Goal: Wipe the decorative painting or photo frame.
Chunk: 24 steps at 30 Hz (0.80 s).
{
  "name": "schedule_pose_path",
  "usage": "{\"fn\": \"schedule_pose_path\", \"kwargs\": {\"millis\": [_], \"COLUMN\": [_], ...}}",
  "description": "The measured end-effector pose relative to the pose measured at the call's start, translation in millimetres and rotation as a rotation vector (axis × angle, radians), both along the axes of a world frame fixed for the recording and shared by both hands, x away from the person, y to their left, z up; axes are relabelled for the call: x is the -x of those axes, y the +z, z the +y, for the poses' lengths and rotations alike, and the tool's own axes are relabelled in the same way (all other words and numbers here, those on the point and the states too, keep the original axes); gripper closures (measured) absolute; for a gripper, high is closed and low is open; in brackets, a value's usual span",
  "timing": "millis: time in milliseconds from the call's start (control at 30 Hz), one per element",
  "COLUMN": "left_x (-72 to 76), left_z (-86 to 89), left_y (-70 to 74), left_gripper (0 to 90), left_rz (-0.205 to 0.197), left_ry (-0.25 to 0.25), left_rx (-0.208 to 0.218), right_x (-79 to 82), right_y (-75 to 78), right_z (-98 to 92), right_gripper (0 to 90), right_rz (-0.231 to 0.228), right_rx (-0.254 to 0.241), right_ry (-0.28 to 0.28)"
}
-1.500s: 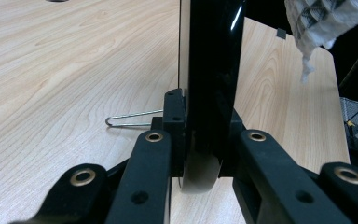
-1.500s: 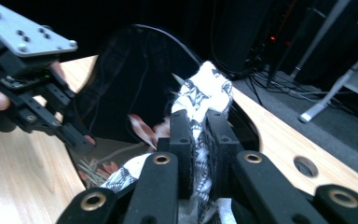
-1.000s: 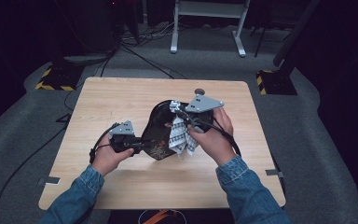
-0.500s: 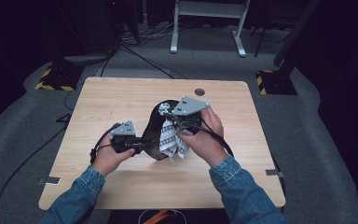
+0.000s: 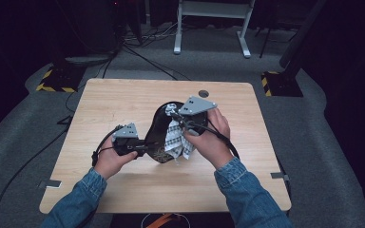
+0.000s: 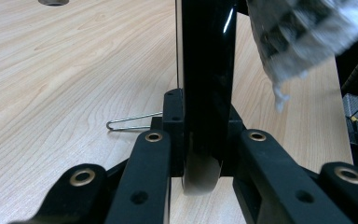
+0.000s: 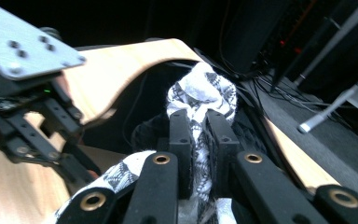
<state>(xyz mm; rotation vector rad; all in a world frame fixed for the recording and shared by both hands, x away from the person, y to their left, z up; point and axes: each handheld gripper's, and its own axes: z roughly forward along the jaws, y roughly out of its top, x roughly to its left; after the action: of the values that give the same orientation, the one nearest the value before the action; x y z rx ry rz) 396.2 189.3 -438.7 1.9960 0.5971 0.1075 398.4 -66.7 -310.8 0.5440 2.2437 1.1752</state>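
Observation:
A black glossy plate stands tilted on edge over the wooden table. My left gripper is shut on its lower rim, and in the left gripper view the plate runs edge-on between the jaws of that gripper. My right gripper is shut on a white cloth with a black pattern, which hangs against the plate's face. In the right gripper view the cloth bunches up between the jaws of that gripper, with the left gripper off to the left.
A bent metal wire lies on the table just beyond the left jaws. A round hole sits near the table's far edge. Cables, a white frame and yellow-striped bases stand on the floor behind.
The right gripper and its cloth have shifted a little to the left across the plate's face. The left hand and the plate have stayed where they were.

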Motion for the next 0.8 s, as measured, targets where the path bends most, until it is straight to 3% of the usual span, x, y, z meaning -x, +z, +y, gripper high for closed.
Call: {"fn": "schedule_pose_path", "kwargs": {"millis": [533, 667, 800], "left_x": [0.4, 1.0, 1.2], "left_z": [-1.2, -1.1, -1.6], "left_y": [0.8, 0.4, 1.2], "left_gripper": [80.1, 80.1, 80.0], "left_rz": [0.0, -0.002, -0.005], "left_ry": [-0.001, 0.0, 0.001], "left_rx": [-0.003, -0.004, -0.012], "right_x": [-14.9, -11.6, -6.3], "right_y": [-12.9, -11.8, -10.0], "right_z": [-30.5, -25.6, -14.7], "right_gripper": [83.5, 83.4, 83.4], "right_rz": [0.061, 0.043, 0.033], "right_rx": [0.001, 0.022, 0.03], "right_ry": [-0.11, -0.104, -0.062]}}
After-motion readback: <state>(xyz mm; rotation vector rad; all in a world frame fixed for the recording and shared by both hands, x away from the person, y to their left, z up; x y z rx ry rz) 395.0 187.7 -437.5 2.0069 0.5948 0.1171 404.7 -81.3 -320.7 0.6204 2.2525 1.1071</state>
